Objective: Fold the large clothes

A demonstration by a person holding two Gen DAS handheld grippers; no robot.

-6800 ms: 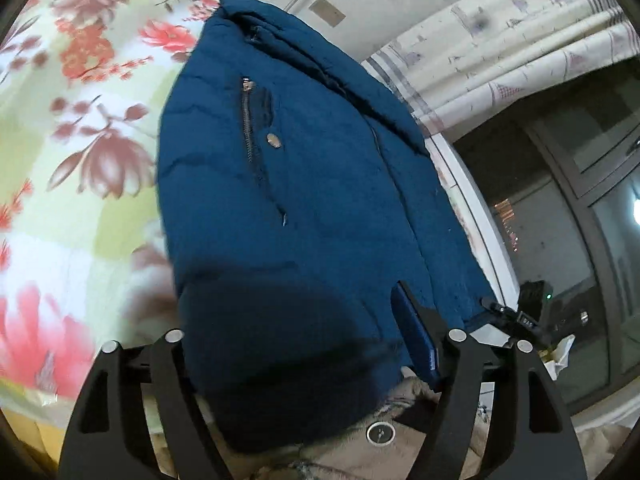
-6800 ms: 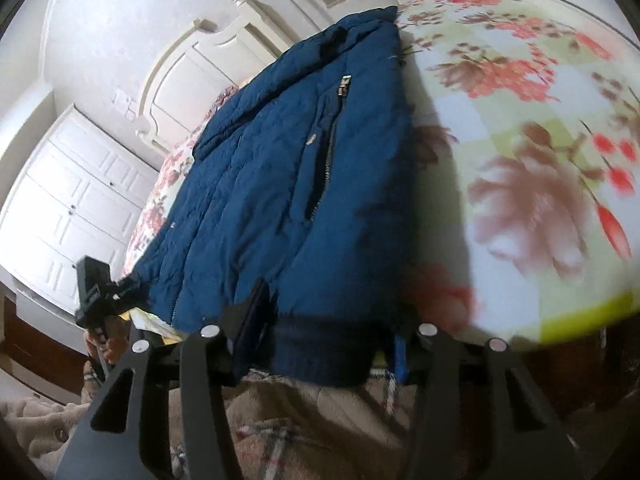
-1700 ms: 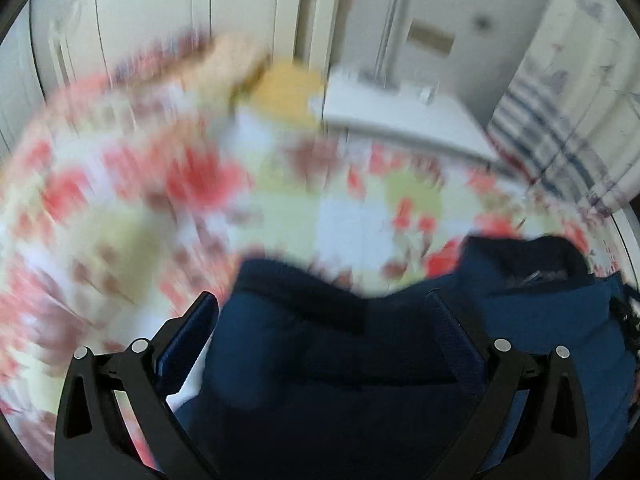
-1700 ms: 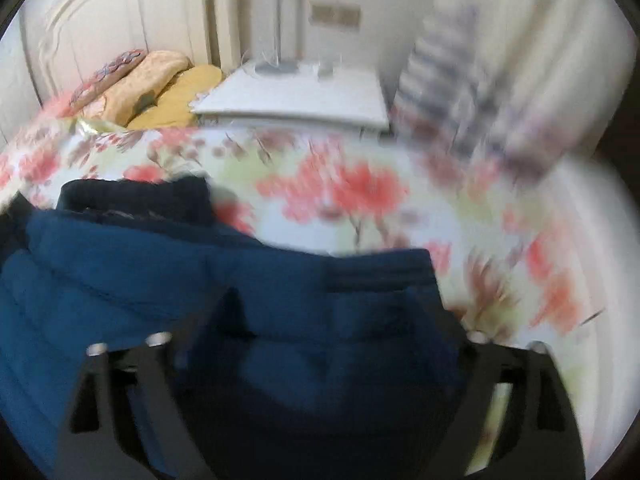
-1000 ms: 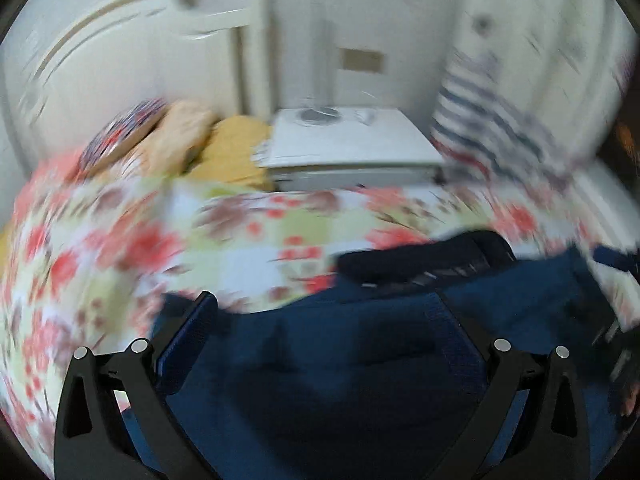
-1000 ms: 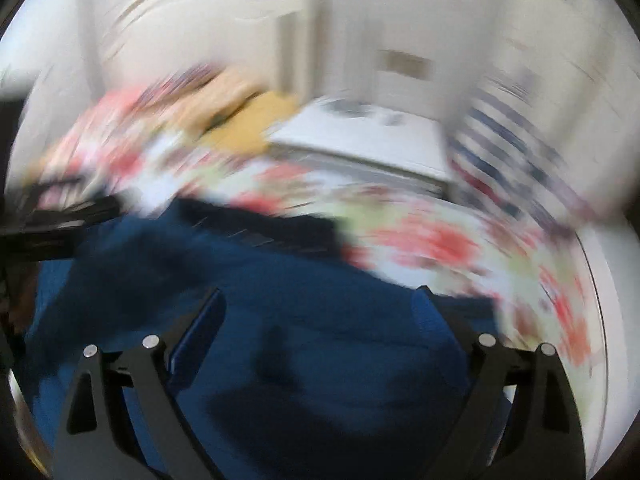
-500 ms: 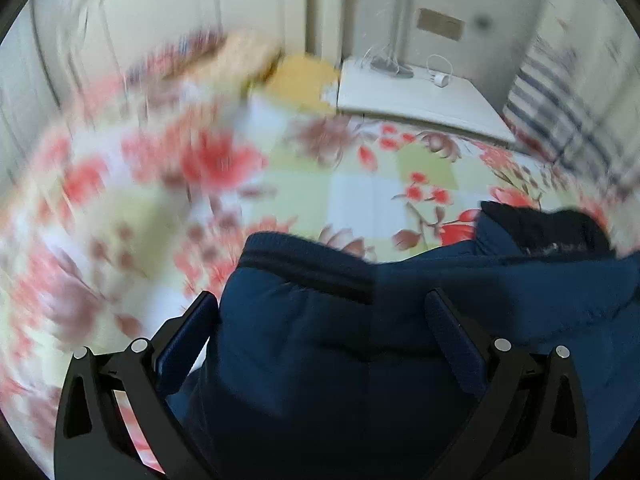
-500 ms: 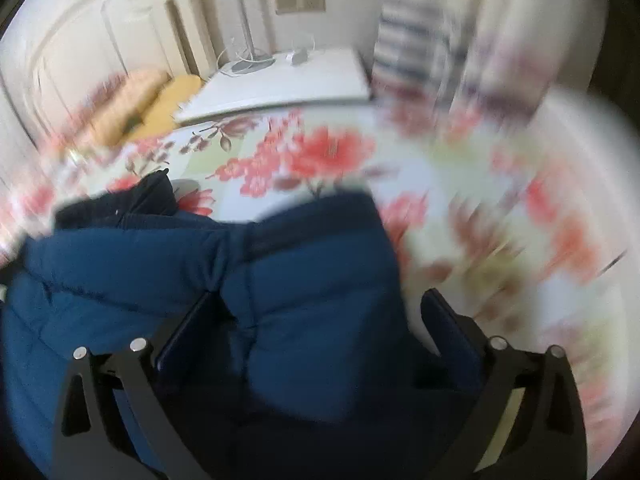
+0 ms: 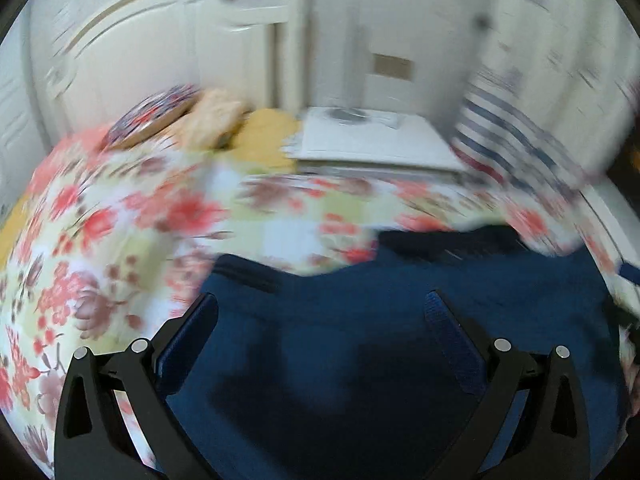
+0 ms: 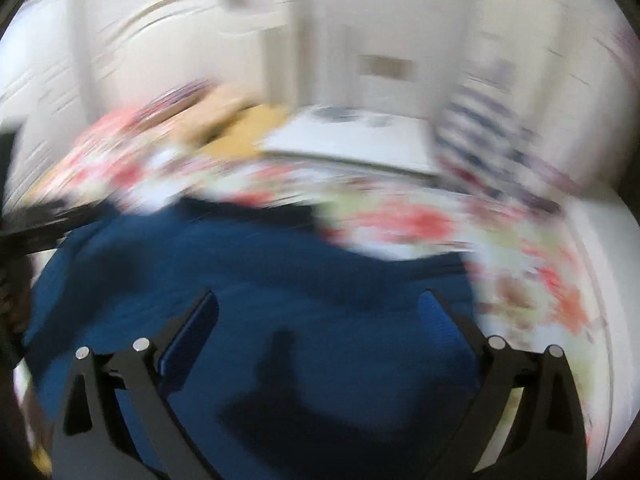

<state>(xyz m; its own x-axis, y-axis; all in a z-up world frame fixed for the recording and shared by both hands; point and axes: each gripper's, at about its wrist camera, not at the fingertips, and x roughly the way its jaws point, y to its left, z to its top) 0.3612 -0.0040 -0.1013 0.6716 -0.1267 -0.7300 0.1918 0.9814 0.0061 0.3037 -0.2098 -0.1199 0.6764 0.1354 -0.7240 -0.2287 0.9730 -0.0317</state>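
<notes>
While both views are blurred, a dark blue padded jacket [image 9: 360, 360] lies spread on a bed with a floral cover [image 9: 120, 248], its ribbed hem toward the headboard [image 9: 140, 40]. The left gripper [image 9: 320, 312] stands wide above the jacket, pads clear of the cloth. The right gripper [image 10: 318, 308], whose jaws have just been opening, is equally wide, gripping nothing. A white nightstand [image 9: 372, 144] sits beyond the bed.

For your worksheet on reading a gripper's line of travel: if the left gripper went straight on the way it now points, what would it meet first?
Most likely the blue jacket: it fills the gap between the open left gripper fingers. Depth is unclear through the blur.
</notes>
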